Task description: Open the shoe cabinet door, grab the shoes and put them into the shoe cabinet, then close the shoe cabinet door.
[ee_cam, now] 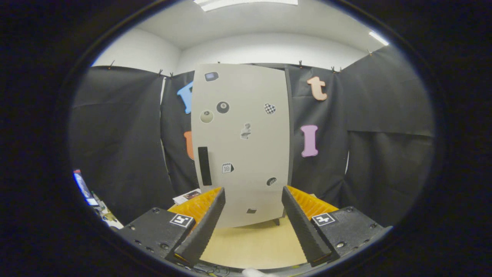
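Gripper view had the gripper [253,200] held level over the floor [250,246], jaws spread wide with nothing between them, aimed straight at the cabinet [246,88] just ahead, its door [242,154] shut, handle [204,166] left.

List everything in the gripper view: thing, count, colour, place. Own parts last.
shoe cabinet: 1, light grey, upright on the floor beyond the jaws, door facing the camera and shut
door handle: 1, black vertical bar, low on the door's left side
stickers: about nine, mixed dark and pale, scattered over the door
cabinet foot: 1, dark, under the cabinet's right bottom corner
floor: 1, pale wood, under the cabinet and between the jaws
papers: a small pile, white with print, on the floor left of the cabinet
booth wall: black cloth, behind and beside the cabinet
gripper: 1, jaws open, nothing between them, aimed at the cabinet's lower door
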Motion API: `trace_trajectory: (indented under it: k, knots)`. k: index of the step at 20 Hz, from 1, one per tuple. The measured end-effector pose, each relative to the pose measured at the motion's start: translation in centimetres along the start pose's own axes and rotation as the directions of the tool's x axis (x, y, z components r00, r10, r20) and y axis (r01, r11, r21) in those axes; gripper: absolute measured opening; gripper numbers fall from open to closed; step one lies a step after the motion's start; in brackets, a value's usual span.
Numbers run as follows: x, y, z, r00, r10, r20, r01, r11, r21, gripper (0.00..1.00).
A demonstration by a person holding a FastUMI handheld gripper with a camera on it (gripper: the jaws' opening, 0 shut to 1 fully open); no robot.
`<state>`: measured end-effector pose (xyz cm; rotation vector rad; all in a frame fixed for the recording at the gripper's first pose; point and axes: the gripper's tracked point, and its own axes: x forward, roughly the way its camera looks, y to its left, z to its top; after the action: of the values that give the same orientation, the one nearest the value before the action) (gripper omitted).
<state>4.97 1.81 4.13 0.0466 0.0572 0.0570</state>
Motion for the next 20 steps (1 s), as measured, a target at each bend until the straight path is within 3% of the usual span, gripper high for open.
trace_trajectory:
  k: [9,20]
  knots:
    - [-4.5,-1.7,-0.8,0.996,-0.082,0.020,0.082,0.997,0.009,0.97]
    - [-5.2,-2.1,-1.0,0.994,-0.101,0.030,0.101,0.995,-0.006,0.97]
